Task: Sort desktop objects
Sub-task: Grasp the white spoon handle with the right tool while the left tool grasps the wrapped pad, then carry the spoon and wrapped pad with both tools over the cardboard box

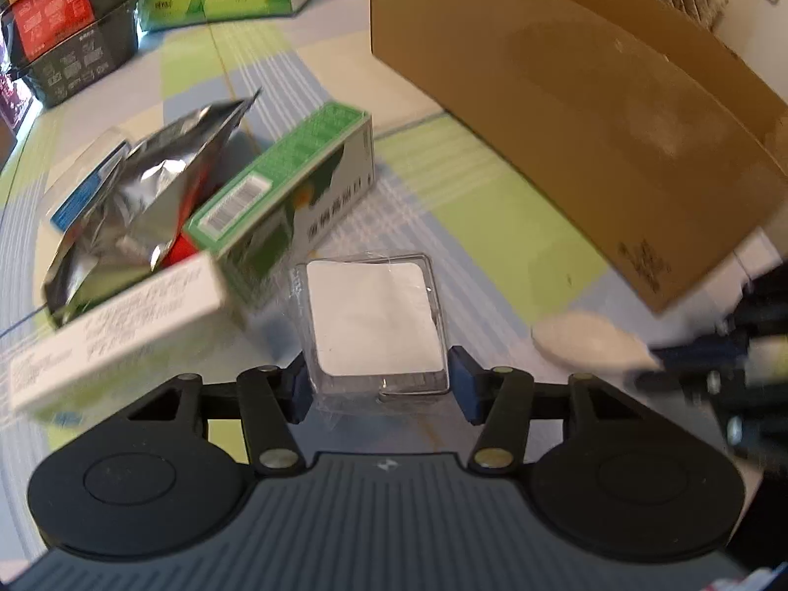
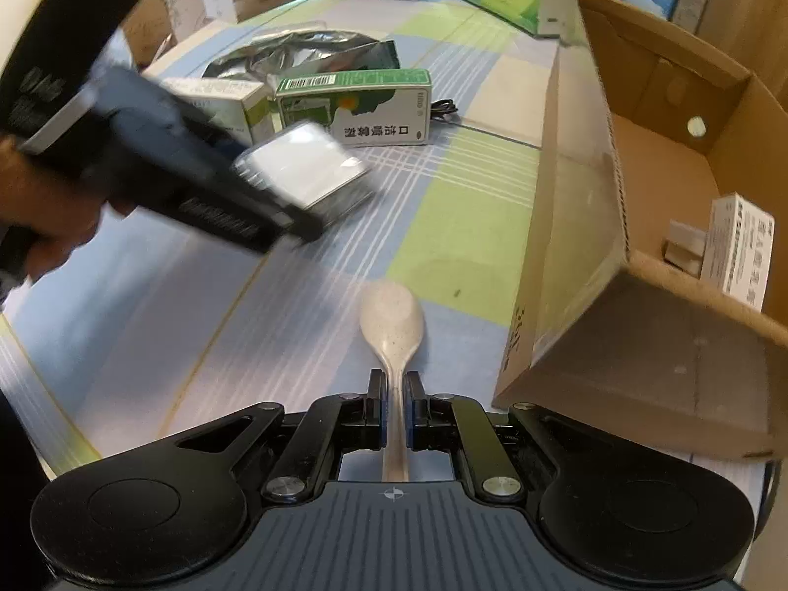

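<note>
Left gripper (image 2: 295, 207): motion-blurred in the right wrist view; finger detail unreadable.
Clear case (image 2: 305, 167): smeared; contents unclear.
Spoon (image 1: 591, 340): blurred; handle hidden by the right gripper (image 1: 689, 369).
Cardboard box (image 2: 640, 295): cut off at the right edge.
White carton (image 1: 113, 330): print illegible.

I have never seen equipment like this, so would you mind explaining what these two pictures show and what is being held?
There is no robot here: a person holds a two-finger gripper in each hand, and each carries a wide-angle camera looking along its fingers. One picture comes from the left gripper, which clamps a clear plastic case with a white insert. The other comes from the right gripper, shut on the handle of a pale spoon. On the checked tablecloth lie a green box, a silver foil bag and a white box. The open cardboard box already holds small white boxes.
</note>
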Demonstrator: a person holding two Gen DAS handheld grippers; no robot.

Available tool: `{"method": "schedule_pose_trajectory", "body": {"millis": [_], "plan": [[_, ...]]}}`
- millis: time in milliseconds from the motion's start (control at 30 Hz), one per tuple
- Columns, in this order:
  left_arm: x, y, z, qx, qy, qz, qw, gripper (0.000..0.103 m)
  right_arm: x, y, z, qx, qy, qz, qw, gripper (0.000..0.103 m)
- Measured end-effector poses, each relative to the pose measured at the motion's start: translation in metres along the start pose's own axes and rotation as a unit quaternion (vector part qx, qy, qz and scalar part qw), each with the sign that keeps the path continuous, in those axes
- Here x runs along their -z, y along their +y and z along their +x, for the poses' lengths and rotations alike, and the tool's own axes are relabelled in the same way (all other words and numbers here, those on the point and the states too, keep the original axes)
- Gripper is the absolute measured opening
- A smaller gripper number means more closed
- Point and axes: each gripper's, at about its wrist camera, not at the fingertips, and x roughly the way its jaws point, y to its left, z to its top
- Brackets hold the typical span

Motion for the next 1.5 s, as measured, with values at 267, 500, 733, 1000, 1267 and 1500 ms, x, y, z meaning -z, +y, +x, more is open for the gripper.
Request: {"method": "schedule_pose_trajectory", "body": {"millis": [267, 500, 733, 1000, 1267, 1500], "plan": [[0.054, 0.01, -0.039, -0.003, 0.055, -0.005, 0.9985, 0.048, 0.013, 0.006, -0.008, -0.016, -0.02, 0.049, 0.998, 0.003], [0.069, 0.008, -0.044, -0.024, 0.033, -0.029, 0.9987, 0.058, 0.02, 0.016, -0.002, -0.021, -0.031, 0.03, 0.999, 0.004], [0.073, 0.006, -0.038, -0.031, 0.022, -0.043, 0.9983, 0.06, 0.019, 0.013, 0.002, -0.022, -0.037, 0.031, 0.999, 0.004], [0.073, 0.008, -0.034, -0.035, 0.009, -0.062, 0.9974, 0.051, 0.019, 0.014, 0.004, -0.019, -0.04, 0.034, 0.998, 0.003], [0.074, 0.003, -0.053, -0.034, 0.003, -0.077, 0.9964, 0.048, 0.018, 0.015, -0.016, -0.021, -0.062, 0.048, 0.997, 0.003], [0.075, -0.01, -0.084, -0.034, -0.023, -0.094, 0.9947, 0.048, 0.019, 0.017, -0.051, -0.024, -0.091, 0.058, 0.994, 0.003]]}}
